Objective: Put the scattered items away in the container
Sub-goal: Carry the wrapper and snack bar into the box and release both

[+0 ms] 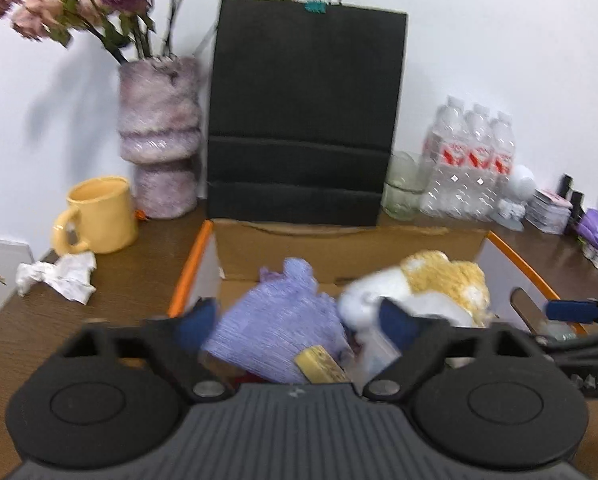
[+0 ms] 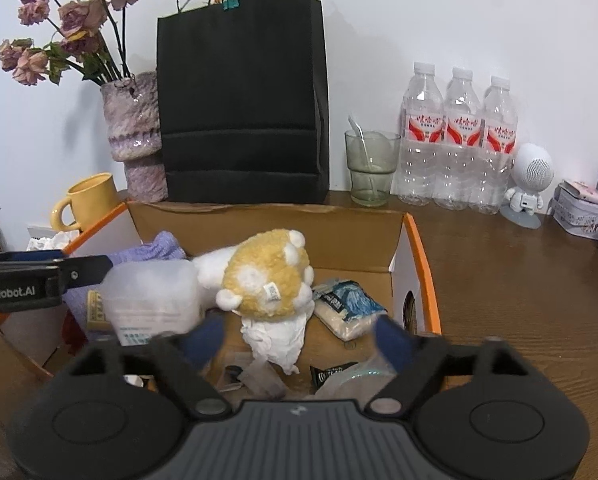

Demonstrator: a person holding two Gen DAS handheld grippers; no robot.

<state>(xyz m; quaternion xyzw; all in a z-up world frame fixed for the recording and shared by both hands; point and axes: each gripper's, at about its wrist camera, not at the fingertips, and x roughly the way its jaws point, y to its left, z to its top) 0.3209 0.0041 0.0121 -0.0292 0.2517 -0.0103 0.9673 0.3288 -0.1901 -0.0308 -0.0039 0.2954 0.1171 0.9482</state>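
On the brown surface [image 2: 519,280], an orange-edged cardboard box [image 2: 423,264] is seen holding a plush toy [image 2: 267,276], a lilac cloth [image 1: 275,320] at nine o'clock and crumpled tissue [image 2: 277,340] at six o'clock, with the left hand-held gripper [image 1: 297,320] and right hand-held gripper [image 2: 299,340] both spread wide, grasping nothing.

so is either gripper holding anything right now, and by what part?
Nothing held. Left gripper and right gripper both stand open over the orange-edged cardboard box; their pads press on nothing.

Brown wood table [image 2: 519,280] — cardboard box [image 2: 267,232], yellow mug [image 1: 99,216], bottles [image 2: 459,140].
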